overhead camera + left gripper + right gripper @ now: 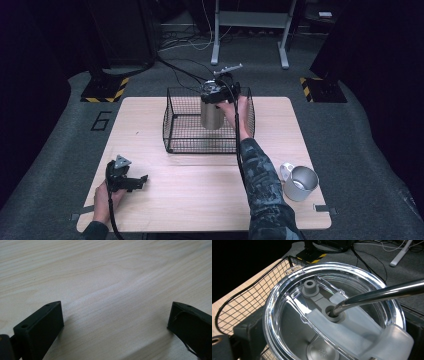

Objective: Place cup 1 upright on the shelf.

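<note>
With the right gripper (216, 95) clamped around the lidded steel tumbler (212, 116) held over the wire basket (175, 131), its metal straw (384, 293) could snag the mesh and tip it (the left gripper (131, 182) rests spread and empty on the table (200, 185)).

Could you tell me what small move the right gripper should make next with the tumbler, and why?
Probably lower it straight down. The right gripper is clamped on the lidded steel tumbler, which stands upright within the wire basket; whether it touches the floor is unclear, so opening now seems premature. The left gripper rests open on the table.
</note>
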### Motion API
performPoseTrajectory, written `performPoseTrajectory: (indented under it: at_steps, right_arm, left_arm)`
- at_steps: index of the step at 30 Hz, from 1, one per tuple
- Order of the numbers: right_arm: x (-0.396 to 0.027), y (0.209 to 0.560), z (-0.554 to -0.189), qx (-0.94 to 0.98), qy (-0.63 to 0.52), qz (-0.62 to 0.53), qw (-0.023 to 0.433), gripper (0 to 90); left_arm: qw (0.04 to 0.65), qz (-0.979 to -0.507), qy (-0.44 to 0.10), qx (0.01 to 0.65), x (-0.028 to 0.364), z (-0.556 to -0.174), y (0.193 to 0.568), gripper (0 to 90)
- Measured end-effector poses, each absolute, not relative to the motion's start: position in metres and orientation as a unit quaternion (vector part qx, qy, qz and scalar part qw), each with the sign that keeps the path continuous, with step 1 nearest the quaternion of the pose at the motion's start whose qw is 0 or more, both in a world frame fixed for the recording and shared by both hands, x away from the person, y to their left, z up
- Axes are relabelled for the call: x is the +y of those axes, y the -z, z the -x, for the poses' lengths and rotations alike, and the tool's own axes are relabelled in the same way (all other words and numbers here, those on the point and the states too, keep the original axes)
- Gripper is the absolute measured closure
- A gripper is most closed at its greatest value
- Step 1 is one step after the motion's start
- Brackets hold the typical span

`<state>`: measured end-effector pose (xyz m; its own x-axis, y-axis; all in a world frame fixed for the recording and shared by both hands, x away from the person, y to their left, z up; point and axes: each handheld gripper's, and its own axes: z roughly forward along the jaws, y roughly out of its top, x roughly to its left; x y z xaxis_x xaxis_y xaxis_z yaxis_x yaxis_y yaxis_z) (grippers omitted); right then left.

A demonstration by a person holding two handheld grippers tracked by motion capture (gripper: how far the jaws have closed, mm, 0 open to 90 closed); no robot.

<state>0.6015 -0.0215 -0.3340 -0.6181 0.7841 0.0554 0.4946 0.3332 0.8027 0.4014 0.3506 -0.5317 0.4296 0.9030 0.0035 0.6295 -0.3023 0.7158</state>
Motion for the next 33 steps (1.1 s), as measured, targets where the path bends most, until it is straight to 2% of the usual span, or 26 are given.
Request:
performPoseTrajectory:
  at_steps: [11,33]
  right_arm:
    - [-0.009,0.356,-0.618,0.803,-0.396,-0.414,0.161,3.6]
    - [0.002,0.385,-0.638,0.801,-0.372,-0.44,0.163,3.5]
  left_arm:
    - [0.327,-0.78,-0.209,0.491,0.351,-0.401,0.532,0.0]
    - [0.327,-0.781,-0.212,0.489,0.351,-0.402,0.532,0.0]
